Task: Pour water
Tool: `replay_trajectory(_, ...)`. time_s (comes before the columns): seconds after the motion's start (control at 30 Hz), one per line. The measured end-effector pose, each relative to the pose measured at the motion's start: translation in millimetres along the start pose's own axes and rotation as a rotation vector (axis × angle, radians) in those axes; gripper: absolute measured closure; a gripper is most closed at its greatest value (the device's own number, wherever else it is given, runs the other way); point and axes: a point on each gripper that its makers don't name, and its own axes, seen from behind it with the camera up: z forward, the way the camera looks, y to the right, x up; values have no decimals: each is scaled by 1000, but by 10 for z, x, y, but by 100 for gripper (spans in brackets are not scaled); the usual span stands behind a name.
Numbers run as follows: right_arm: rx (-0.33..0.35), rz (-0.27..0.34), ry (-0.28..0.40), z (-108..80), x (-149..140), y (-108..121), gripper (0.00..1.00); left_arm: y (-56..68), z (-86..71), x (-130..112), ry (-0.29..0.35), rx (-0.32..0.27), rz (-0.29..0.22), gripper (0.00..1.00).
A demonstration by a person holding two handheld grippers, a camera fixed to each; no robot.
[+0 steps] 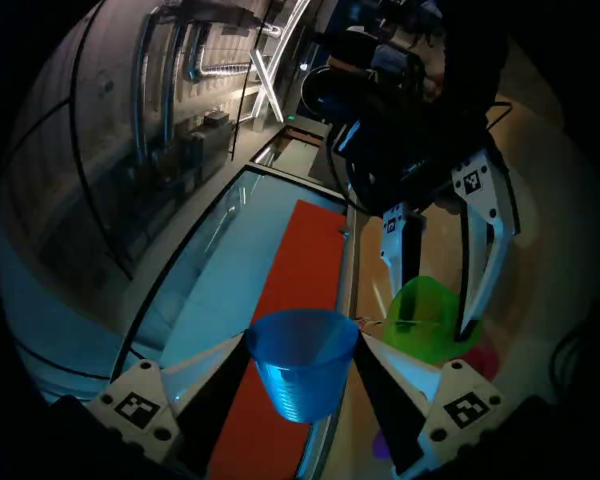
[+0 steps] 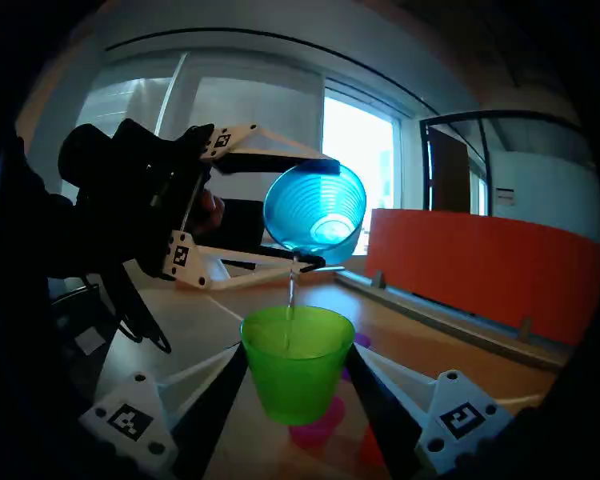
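Note:
My left gripper [image 1: 304,364] is shut on a translucent blue cup [image 1: 302,372], tipped over on its side. In the right gripper view that blue cup [image 2: 314,206] hangs above and behind a green cup [image 2: 298,366], mouth facing me, and a thin stream of water [image 2: 290,300] falls from its rim into the green one. My right gripper [image 2: 298,376] is shut on the upright green cup. The left gripper view shows the right gripper [image 1: 432,316] farther off with the green cup [image 1: 426,316] between its white fingers.
A wooden table [image 2: 428,340] lies below, with a red panel [image 2: 492,268] and a metal rail [image 2: 436,308] along its far edge. Pink and purple cups [image 2: 320,428] sit under the green cup. Glass railing [image 1: 212,264] and pipes [image 1: 152,88] lie past the table.

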Motion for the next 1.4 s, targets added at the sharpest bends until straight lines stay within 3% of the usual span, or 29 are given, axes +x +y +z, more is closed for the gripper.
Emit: replay_trajectory(1.4,2,-5,7,-9,14,1,12,-60,38,0,3,3,68,13)
